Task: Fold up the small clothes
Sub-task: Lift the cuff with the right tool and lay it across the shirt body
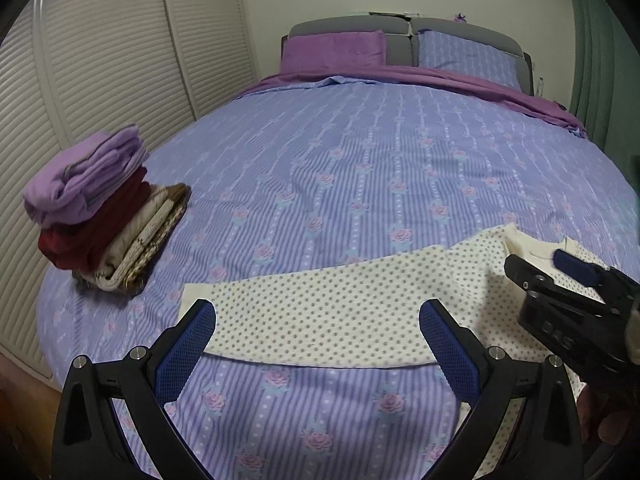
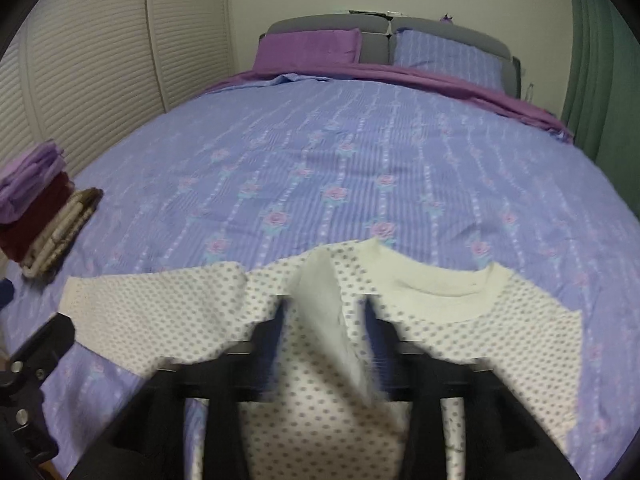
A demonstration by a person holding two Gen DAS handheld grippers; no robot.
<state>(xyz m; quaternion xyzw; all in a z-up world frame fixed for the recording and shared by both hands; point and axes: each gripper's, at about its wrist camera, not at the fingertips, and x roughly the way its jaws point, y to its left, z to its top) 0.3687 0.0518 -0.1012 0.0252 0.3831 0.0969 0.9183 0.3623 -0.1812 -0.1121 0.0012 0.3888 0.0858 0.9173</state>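
A small cream shirt with grey dots (image 2: 500,332) lies on the bed, collar away from me, its long sleeve (image 1: 320,312) stretched out to the left. My left gripper (image 1: 318,316) is open and empty, its blue pads either side of the sleeve just above it. My right gripper (image 2: 326,308) is shut on a raised fold of the shirt near the left shoulder; it also shows in the left wrist view (image 1: 560,272) at the right edge.
A stack of folded clothes (image 1: 100,208), purple on top, dark red and brown below, sits at the bed's left edge. The blue floral bedspread (image 1: 360,168) stretches to two pillows (image 1: 336,50) at the headboard. Louvred closet doors (image 1: 80,60) stand on the left.
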